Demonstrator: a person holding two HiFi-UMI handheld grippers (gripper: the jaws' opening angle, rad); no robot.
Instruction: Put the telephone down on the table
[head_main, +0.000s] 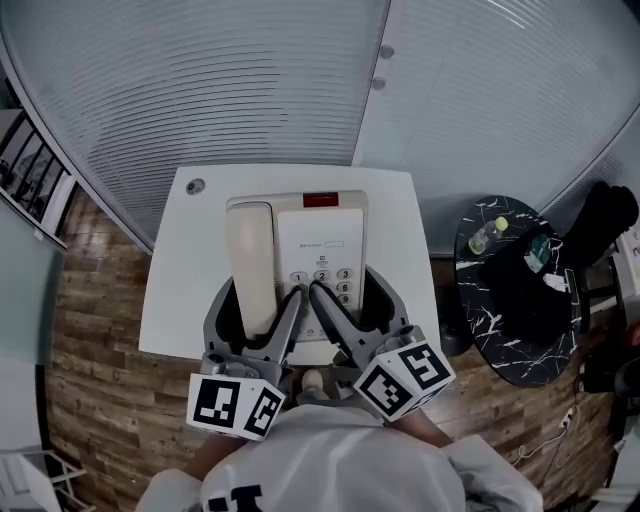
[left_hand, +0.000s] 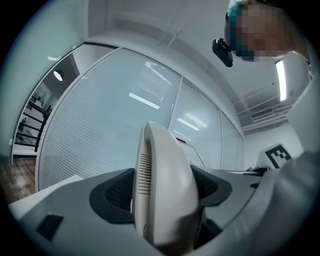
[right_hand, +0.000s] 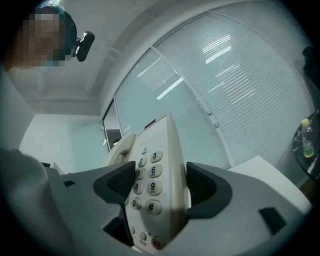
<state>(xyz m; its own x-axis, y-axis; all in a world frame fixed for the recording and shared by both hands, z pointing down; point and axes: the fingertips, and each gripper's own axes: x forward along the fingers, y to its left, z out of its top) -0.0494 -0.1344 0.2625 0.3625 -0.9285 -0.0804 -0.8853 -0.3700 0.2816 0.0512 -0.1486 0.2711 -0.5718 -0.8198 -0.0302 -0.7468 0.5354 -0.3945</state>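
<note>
1. The telephone (head_main: 322, 232) is in the carrying-and-lowering step. It sits over the middle of the white tabletop (head_main: 185, 270), gripped at its near end by both grippers. I cannot tell whether its base already touches the tabletop.
2. The left gripper (head_main: 264, 292) is closed about partway, with its dark ribbed pads pressing both sides of the handset (head_main: 251, 255).
3. The right gripper (head_main: 345, 285) is likewise clamped on the right part of the body, with the keypad (right_hand: 146, 172) between its jaws.
4. Next move, as I judge it: bring both grippers down together and level until the base lies flat, then spread the jaws and draw back toward the near side. Uneven lowering could tip the handset out of its cradle.
5. The telephone is smooth cream plastic. It has a flat-topped body with round buttons and a red strip at its far edge. The handset is a rounded bar with fine slots in its end. The tabletop is matt and rounded at the corners.
</note>
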